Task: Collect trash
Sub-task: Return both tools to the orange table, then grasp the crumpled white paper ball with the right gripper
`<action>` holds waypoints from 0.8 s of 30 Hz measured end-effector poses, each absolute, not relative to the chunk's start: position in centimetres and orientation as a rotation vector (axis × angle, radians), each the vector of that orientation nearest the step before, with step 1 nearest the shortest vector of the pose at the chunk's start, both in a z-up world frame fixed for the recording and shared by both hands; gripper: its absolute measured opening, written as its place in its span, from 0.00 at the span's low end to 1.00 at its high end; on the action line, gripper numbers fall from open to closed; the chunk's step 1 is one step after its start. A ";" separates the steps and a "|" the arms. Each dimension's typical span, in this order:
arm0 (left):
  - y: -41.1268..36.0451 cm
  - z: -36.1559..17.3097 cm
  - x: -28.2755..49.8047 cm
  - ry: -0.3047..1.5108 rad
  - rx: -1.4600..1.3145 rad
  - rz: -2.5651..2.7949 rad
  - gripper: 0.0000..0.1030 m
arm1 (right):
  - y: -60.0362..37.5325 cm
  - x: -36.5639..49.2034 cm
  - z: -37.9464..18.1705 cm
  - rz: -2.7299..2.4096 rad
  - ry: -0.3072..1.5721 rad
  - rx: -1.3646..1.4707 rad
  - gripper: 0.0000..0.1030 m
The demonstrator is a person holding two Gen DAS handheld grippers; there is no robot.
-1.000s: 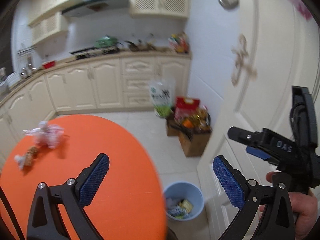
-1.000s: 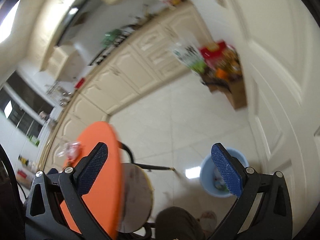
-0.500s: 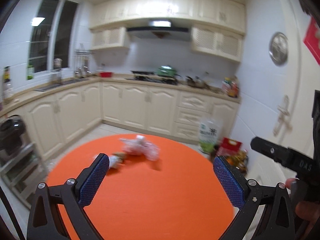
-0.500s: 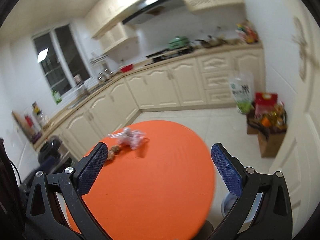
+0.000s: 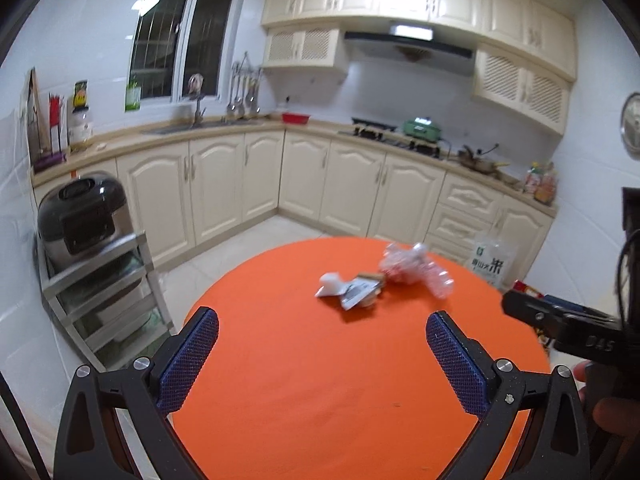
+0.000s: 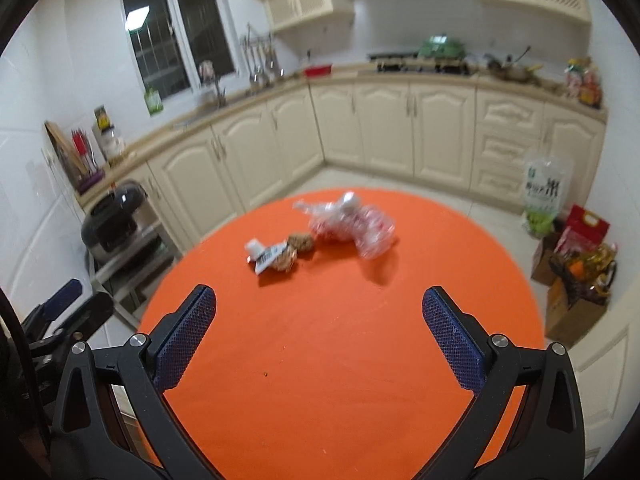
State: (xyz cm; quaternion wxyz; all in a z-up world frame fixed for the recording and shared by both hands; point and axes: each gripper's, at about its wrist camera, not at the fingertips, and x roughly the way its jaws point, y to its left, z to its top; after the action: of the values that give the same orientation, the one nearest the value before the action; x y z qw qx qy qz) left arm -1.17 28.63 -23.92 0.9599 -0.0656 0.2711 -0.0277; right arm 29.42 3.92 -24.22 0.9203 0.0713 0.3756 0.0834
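A round orange table [image 5: 320,360] carries a small heap of trash at its far side: a crumpled clear plastic bag [image 5: 416,270], a white wrapper [image 5: 352,290] and a white scrap [image 5: 330,282]. In the right wrist view the plastic bag [image 6: 352,220], the wrapper [image 6: 268,256] and brown crumbs [image 6: 301,241] lie on the table [image 6: 340,340]. My left gripper [image 5: 320,360] is open and empty above the near table. My right gripper [image 6: 318,340] is open and empty, also short of the trash. The right gripper shows at the right edge of the left view.
A metal rack [image 5: 100,280] with a rice cooker [image 5: 82,216] stands left of the table. Cream cabinets [image 5: 340,184] line the far walls. A rice bag [image 6: 546,192] and boxes of goods [image 6: 580,272] stand on the floor to the right.
Both views swung from the floor and blue bin by the door up to the table. The trash heap now lies ahead of both open grippers.
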 end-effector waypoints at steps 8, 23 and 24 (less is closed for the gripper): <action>28.3 -24.8 9.6 0.657 -0.155 -0.041 0.99 | 5.3 34.9 -29.9 0.192 0.896 0.102 1.00; 28.4 -25.8 21.3 0.736 -0.165 -0.005 0.99 | 10.4 43.8 -36.4 0.244 0.981 0.007 0.82; 28.5 -26.0 21.6 0.740 -0.172 0.004 0.99 | 10.7 44.1 -36.4 0.242 0.974 0.004 0.74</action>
State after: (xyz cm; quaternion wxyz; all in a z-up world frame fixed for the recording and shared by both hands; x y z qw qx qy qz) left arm 21.58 28.54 -25.99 0.9287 -0.0838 0.3613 0.0019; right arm 44.09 10.71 -36.35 0.8767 0.0018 0.4669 0.1158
